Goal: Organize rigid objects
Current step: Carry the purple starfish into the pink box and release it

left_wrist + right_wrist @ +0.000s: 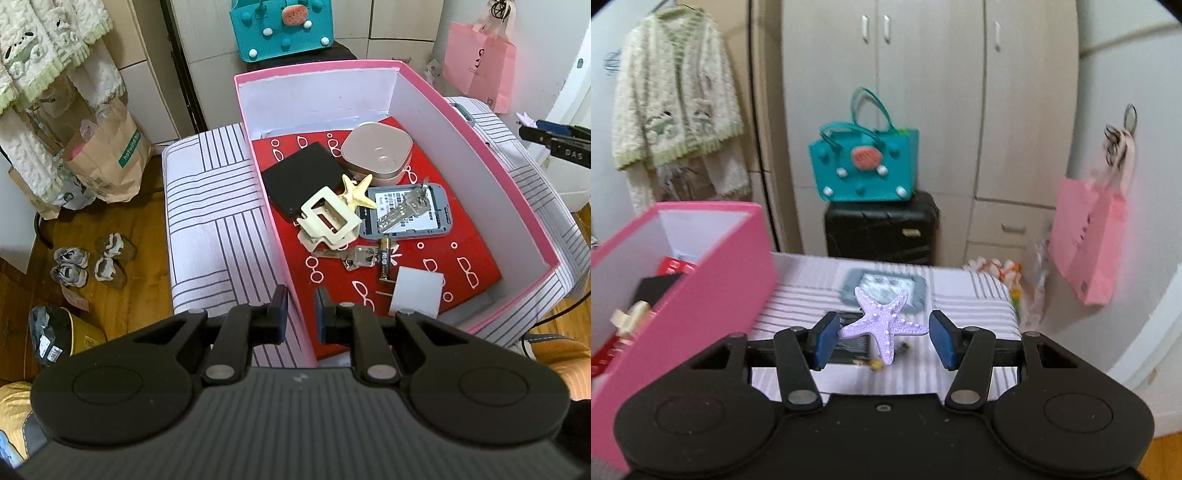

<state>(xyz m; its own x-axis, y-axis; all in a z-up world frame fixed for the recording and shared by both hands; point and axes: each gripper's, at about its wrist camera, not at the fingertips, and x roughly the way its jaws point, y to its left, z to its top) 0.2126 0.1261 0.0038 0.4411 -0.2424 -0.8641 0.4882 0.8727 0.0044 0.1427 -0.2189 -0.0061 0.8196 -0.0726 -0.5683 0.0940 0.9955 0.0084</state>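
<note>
On the left, the left gripper (301,308) hangs over the near wall of the pink box (476,147). Its jaws are clenched close together, and the box wall passes between the fingers; whether the pads press on it cannot be told. The box stands on a striped cushion (207,206). Inside it, on a red lining, lie a black case (299,177), a cream hair clip (328,218), a yellow starfish (356,190), a pink tin (376,151), a grey device (406,212) with a key on top, a battery (385,258) and a white card (417,291).

To the right of the box, the right gripper (882,339) grasps a purple starfish (882,325) by its arm tips, which touch both blue pads. The starfish is above the striped cushion, outside the box, with a second grey device (886,288) lying behind it. Further right, a pink paper bag (1086,236) hangs on the wall.
</note>
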